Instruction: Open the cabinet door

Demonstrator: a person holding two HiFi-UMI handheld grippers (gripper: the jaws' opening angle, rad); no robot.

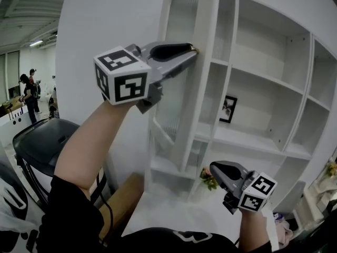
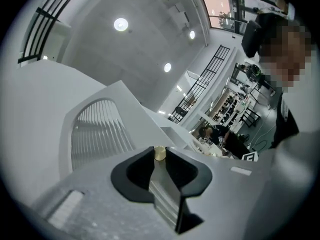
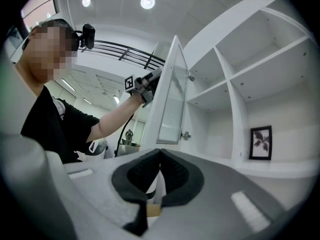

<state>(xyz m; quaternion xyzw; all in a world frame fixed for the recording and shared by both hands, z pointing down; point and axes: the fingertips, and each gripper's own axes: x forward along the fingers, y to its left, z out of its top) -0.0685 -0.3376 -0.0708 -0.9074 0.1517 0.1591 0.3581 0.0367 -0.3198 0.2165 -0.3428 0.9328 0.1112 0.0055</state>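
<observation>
1. Head view: the left gripper (image 1: 192, 49) is raised at arm's length. Its tips pinch the free edge of the white cabinet door (image 1: 179, 96), near the top. The door has an arched ribbed glass panel (image 1: 176, 73) and stands swung out from the white shelving unit (image 1: 274, 83) on the right. A framed picture (image 1: 228, 108) sits at the back of a middle shelf. The right gripper (image 1: 214, 167) is low and near, well apart from the door, with its jaws pressed together. A small bunch of flowers (image 1: 208, 179) shows just past its tips. A black chair (image 1: 45, 141) stands at the near left.

2. Left gripper view: the left gripper (image 2: 159, 156) has both pads clamped on a small brass knob (image 2: 159, 152), held right at their tips. The knob sits on the door's edge, and the ribbed glass panel (image 2: 97, 134) spreads out to its left.

3. Right gripper view: the right gripper (image 3: 159, 152) has its jaws meeting at the tips with nothing between them. Beyond them the cabinet door (image 3: 171, 99) stands open, turned nearly edge-on. A hinge (image 3: 185, 135) sits on its shelf side, and the left gripper (image 3: 142, 86) holds its upper left edge. The framed picture (image 3: 260, 143) stands on the shelf at the right.
</observation>
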